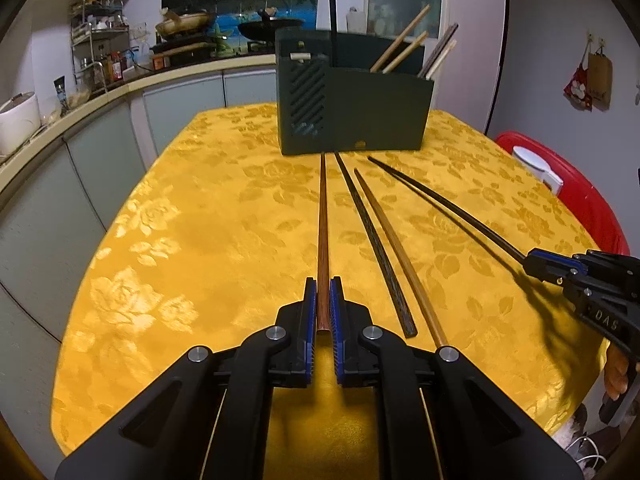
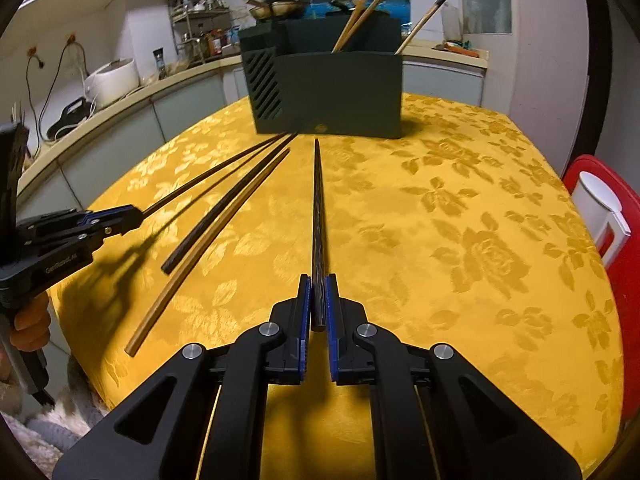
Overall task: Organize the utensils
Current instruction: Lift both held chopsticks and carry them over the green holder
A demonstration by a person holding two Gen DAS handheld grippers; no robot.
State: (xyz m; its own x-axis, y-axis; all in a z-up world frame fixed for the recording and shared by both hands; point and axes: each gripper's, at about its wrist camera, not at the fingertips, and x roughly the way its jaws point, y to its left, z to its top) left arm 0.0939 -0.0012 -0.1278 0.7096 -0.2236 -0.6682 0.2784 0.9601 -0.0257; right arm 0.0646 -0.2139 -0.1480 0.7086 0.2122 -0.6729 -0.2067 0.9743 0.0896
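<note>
My left gripper (image 1: 323,290) is shut on a reddish-brown chopstick (image 1: 322,232) that points at the dark green utensil holder (image 1: 356,116). My right gripper (image 2: 318,286) is shut on a dark chopstick (image 2: 319,216), also pointing at the holder (image 2: 332,92). In the left wrist view the right gripper (image 1: 532,262) shows at the right with its dark chopstick (image 1: 448,206). A dark chopstick (image 1: 374,240) and a light wooden chopstick (image 1: 396,252) lie on the yellow tablecloth between the grippers. Several chopsticks (image 1: 404,50) stand in the holder.
The yellow floral tablecloth (image 1: 180,220) covers the table. A red stool (image 1: 584,200) with a white object (image 1: 538,168) stands at the right. A kitchen counter (image 1: 80,100) with a rice cooker (image 1: 18,120) and pans runs behind.
</note>
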